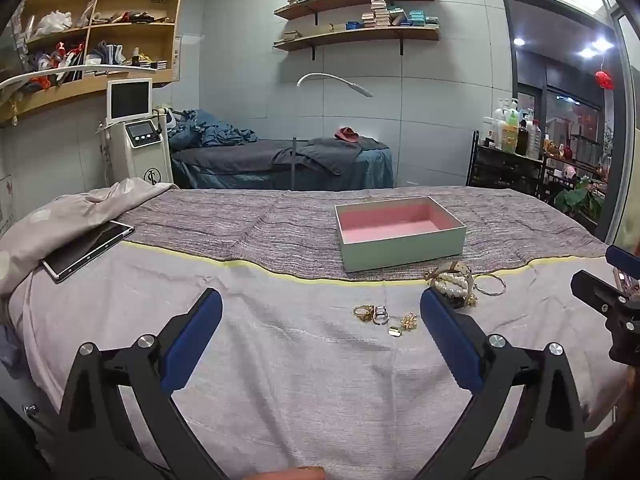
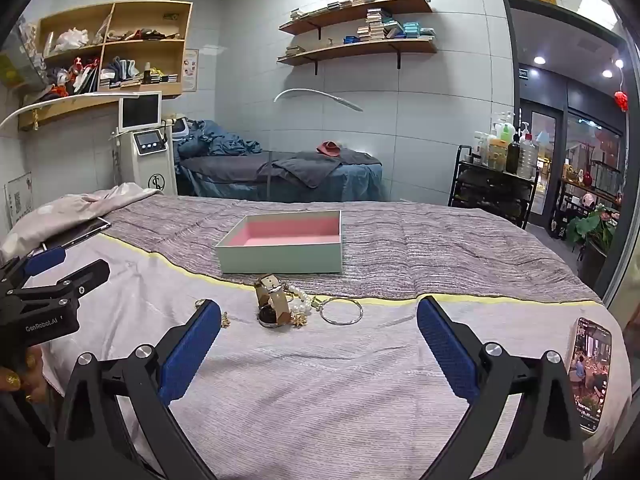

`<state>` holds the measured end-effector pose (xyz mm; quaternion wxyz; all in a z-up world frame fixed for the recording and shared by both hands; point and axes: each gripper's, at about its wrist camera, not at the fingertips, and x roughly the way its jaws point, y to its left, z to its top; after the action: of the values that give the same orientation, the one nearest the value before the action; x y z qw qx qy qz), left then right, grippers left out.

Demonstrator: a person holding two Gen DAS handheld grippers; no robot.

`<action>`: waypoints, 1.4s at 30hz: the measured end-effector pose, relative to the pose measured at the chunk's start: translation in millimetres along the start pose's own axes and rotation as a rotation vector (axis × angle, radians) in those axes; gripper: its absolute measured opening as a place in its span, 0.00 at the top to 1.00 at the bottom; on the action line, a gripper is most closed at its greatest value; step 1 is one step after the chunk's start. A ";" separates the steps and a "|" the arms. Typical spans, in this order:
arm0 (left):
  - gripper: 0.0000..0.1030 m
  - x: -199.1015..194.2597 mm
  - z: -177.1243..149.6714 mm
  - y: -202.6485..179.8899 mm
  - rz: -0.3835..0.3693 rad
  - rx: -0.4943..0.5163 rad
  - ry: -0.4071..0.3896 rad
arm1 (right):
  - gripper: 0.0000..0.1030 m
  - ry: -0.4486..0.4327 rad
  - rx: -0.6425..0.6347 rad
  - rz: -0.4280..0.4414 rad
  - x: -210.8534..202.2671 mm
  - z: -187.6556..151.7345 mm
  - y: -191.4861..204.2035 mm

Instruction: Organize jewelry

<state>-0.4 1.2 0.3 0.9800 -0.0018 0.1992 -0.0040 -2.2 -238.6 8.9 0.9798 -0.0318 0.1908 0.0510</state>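
Observation:
An open pale green box [image 1: 400, 250] with a pink lining sits on the striped blanket; it also shows in the right wrist view [image 2: 280, 256]. In front of it lie jewelry pieces: gold and silver rings [image 1: 372, 314], a gold flower earring [image 1: 408, 321], a pearl bracelet [image 1: 454, 284], a gold watch [image 2: 274, 300] and a silver bangle [image 2: 342, 311]. My left gripper [image 1: 320, 308] is open, empty, just before the rings. My right gripper [image 2: 318, 316] is open, empty, just before the watch and bangle.
A tablet [image 1: 88, 250] lies on a pillow at the far left. A lit phone [image 2: 592, 372] lies on the sheet at the right. The bed's right edge drops off near a black trolley [image 2: 492, 196] with bottles.

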 end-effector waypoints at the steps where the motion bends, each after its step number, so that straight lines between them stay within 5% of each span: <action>1: 0.05 0.1 0.0 0.0 -0.001 0.000 0.003 | 0.06 0.003 0.001 0.001 0.1 0.0 0.0; 42: 0.05 0.7 3.9 -0.4 -0.012 0.005 0.009 | 0.06 0.015 -0.003 0.004 2.7 0.7 1.7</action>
<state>1.7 0.8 3.6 0.9790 -0.0005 0.2034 -0.0105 0.4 -236.6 8.4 0.9782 -0.0332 0.1981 0.0530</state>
